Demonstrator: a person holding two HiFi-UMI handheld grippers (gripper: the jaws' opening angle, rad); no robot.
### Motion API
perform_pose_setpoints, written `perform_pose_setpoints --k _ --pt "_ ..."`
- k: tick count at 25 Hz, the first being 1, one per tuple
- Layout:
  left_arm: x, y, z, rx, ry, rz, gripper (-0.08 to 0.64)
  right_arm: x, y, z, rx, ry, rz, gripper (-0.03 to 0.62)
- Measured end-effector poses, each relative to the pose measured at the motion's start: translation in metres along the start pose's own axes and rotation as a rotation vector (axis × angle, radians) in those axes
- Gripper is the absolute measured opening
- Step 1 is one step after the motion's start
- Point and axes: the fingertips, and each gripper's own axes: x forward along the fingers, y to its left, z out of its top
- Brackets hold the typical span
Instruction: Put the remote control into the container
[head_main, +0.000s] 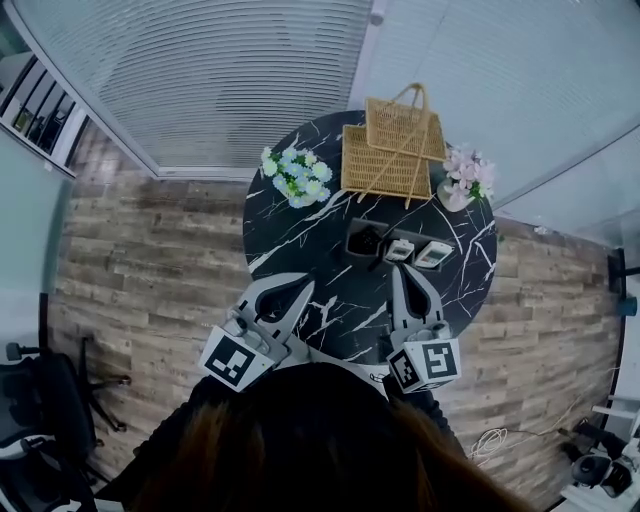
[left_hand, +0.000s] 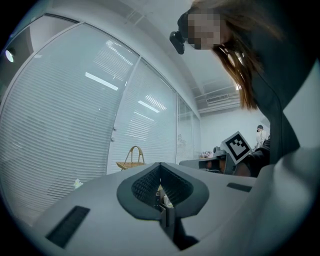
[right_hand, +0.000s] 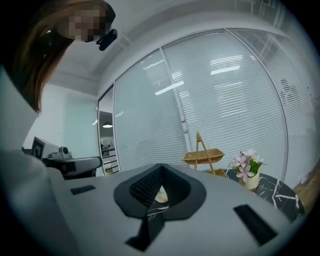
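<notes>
The round dark surface (head_main: 300, 232) has bare room in the middle, and its near rim lies under both tools. The container (head_main: 365, 241) sits past centre. The white remote (head_main: 400, 250) is against its right side, long axis pointing away; I cannot tell if it is slotted in. The right tool (head_main: 402, 272), closed and empty, is nearest, just behind it. The left tool (head_main: 308, 286), also closed and empty, is off to the left.

Grey left claw (head_main: 298, 284), matching right claw (head_main: 401, 266), marker cubes (head_main: 238, 362), dark sleeves (head_main: 185, 425)
</notes>
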Motion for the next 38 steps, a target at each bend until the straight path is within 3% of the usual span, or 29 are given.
perform_pose_setpoints --k 4,18,38 --pt "0.007 -0.003 -0.002 0.0 0.007 -0.018 0.009 -0.012 0.002 -0.011 0.063 0.032 -0.015 0.017" --pt "0.02 -0.012 0.003 0.011 -0.002 -0.058 0.009 -0.022 0.004 -0.013 0.001 0.063 -0.031 0.015" --pt "0.021 -0.01 0.003 0.009 -0.002 -0.057 0.009 -0.03 -0.003 -0.007 0.047 0.045 -0.062 0.015"
